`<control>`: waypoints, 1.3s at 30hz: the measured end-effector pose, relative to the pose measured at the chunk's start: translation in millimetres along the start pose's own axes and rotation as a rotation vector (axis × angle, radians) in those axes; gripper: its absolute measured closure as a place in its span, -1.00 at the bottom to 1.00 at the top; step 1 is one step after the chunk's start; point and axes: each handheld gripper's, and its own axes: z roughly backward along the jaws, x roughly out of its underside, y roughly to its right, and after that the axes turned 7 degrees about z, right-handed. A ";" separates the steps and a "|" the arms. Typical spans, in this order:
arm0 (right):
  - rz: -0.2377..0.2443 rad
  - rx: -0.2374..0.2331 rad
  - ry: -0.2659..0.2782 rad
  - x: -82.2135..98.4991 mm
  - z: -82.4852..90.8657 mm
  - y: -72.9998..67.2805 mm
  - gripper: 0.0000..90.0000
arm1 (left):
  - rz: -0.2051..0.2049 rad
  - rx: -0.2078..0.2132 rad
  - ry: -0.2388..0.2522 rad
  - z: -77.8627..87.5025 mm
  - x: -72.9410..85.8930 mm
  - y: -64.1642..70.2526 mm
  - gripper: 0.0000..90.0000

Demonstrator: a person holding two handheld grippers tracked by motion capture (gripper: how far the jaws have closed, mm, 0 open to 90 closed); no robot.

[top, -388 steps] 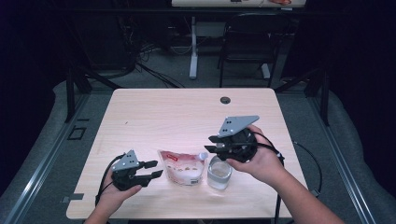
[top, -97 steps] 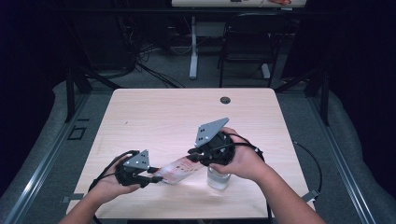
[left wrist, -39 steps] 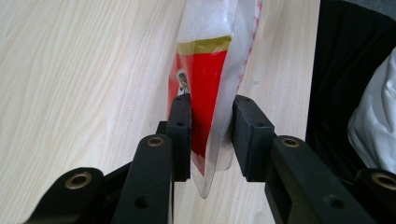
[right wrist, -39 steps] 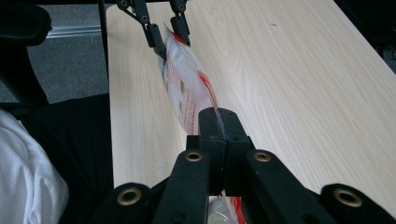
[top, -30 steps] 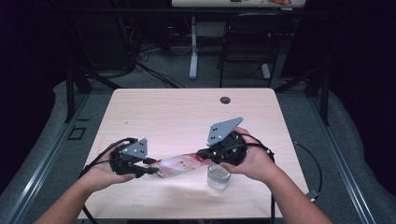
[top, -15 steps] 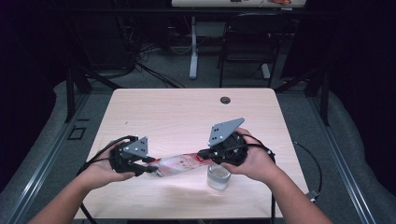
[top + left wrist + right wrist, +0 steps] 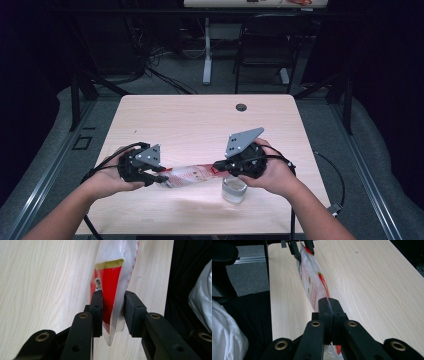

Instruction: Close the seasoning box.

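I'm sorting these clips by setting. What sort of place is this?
Probably a lab or office workroom set up for recording, not a home. A bare wooden table with a cable hole stands on grey carpet, with a black chair and loose cables behind, in dark surroundings.

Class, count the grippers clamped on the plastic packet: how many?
2: the left gripper holds the packet at its left end, the right gripper pinches its right end above the cup.
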 end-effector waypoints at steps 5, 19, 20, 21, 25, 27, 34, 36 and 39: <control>-0.006 -0.001 0.008 2.2 -0.3 -0.1 1.00 | -0.006 -0.003 -0.019 1.8 -3.7 -0.4 0.58; -0.022 0.003 0.022 8.2 1.3 0.4 1.00 | -0.029 -0.011 -0.068 7.5 -15.5 -1.4 0.58; -0.021 0.004 0.019 8.5 1.7 0.4 1.00 | -0.032 -0.015 -0.071 8.0 -16.4 -1.4 0.58; -0.021 0.004 0.019 8.5 1.7 0.4 1.00 | -0.032 -0.016 -0.075 8.5 -17.4 -1.4 0.58; -0.027 0.004 0.032 11.2 2.3 0.2 1.00 | -0.044 -0.019 -0.102 10.9 -23.1 -1.8 0.59; -0.028 0.006 0.032 12.4 2.9 0.3 1.00 | -0.050 -0.018 -0.119 12.1 -25.5 -2.0 0.59; -0.035 0.004 0.040 15.5 3.8 -0.2 1.00 | -0.049 -0.015 -0.140 16.0 -31.4 -1.4 0.59; -0.035 0.004 0.043 16.3 4.4 -0.3 1.00 | -0.050 -0.017 -0.144 17.1 -32.6 -0.9 0.59; -0.039 0.003 0.049 17.8 4.8 -0.7 1.00 | -0.058 -0.019 -0.149 18.6 -34.8 -1.0 0.59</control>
